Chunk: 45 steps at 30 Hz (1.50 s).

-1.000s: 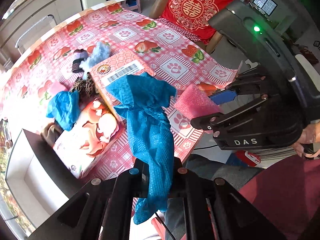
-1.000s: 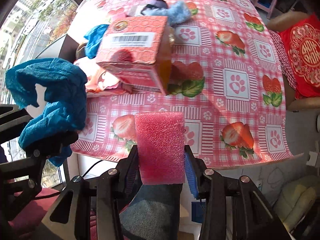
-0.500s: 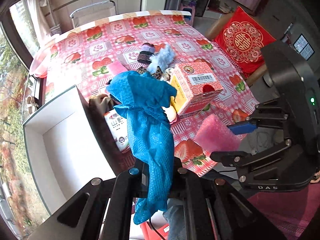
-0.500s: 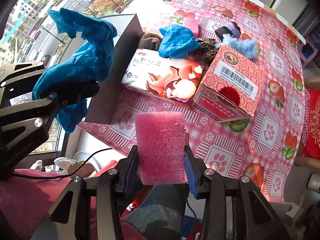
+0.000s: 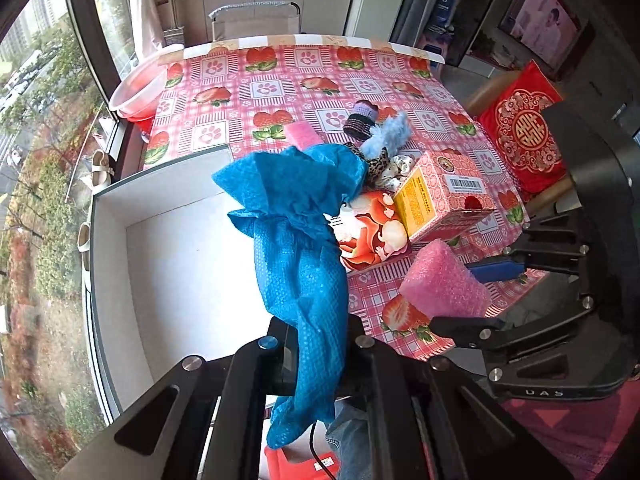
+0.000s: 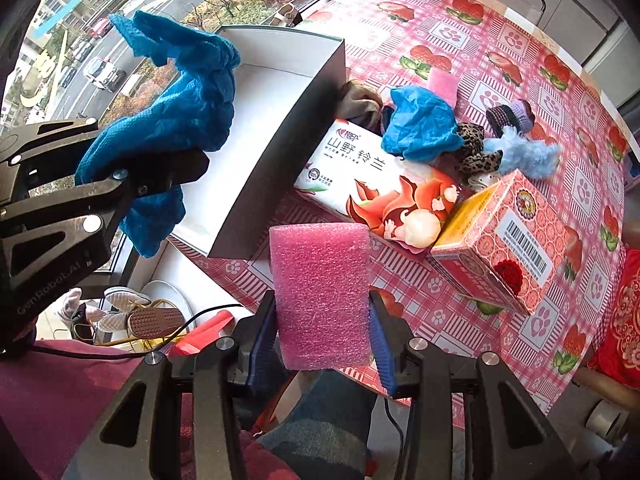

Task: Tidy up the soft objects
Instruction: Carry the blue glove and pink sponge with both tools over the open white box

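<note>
Blue cloth (image 5: pixel 298 256) hangs pinched between the pressed-together jaws of the left gripper (image 5: pixel 316 354) above the open white box (image 5: pixel 120 216), while beside that box the right gripper (image 6: pixel 322 338) clamps a pink foam block (image 6: pixel 320 292) between its blue pads (image 6: pixel 378 340).

Right gripper (image 6: pixel 322 334): blue-padded jaws clamped on both sides of a pink foam block (image 6: pixel 320 294), held upright above the near table edge. Left gripper (image 6: pixel 120 188) at frame left, jaws pinched on a crumpled blue mesh cloth (image 6: pixel 176 116) hanging over the open white box (image 6: pixel 280 136). Box interior white, outer wall dark. On the strawberry-print tablecloth (image 6: pixel 500 52), just right of the box: tissue pack (image 6: pixel 376 188) with Chinese lettering, a second blue cloth (image 6: pixel 420 124) on top of it, pink carton with barcode (image 6: pixel 504 240) touching the pack. Behind: leopard-print scrunchie (image 6: pixel 476 152), light blue fluffy item (image 6: pixel 524 154), small pink foam piece (image 6: pixel 442 84).
</note>
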Tool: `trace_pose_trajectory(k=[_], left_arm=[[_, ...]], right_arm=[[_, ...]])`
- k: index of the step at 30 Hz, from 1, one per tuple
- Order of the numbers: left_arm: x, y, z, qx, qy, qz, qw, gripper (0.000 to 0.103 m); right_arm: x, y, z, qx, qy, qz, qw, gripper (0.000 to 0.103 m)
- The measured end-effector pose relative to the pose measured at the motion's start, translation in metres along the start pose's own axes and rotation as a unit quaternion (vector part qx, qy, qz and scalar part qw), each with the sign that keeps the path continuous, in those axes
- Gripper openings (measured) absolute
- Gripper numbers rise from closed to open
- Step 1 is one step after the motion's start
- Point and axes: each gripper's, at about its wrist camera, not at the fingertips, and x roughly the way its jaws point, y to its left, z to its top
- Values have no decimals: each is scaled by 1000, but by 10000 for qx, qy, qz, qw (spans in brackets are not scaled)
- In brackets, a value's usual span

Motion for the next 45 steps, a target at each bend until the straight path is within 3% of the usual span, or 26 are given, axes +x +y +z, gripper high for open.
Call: trace_pose_trajectory(k=[22,45], left_arm=[[-6,48,-16,-851,-75,458,9953,9],[-10,51,-13,-963,-220,491,9939,9]], right_arm=[[-1,24,41,-425,-12,124,9990,44],[-2,28,49,-553,-40,163,9983,45]])
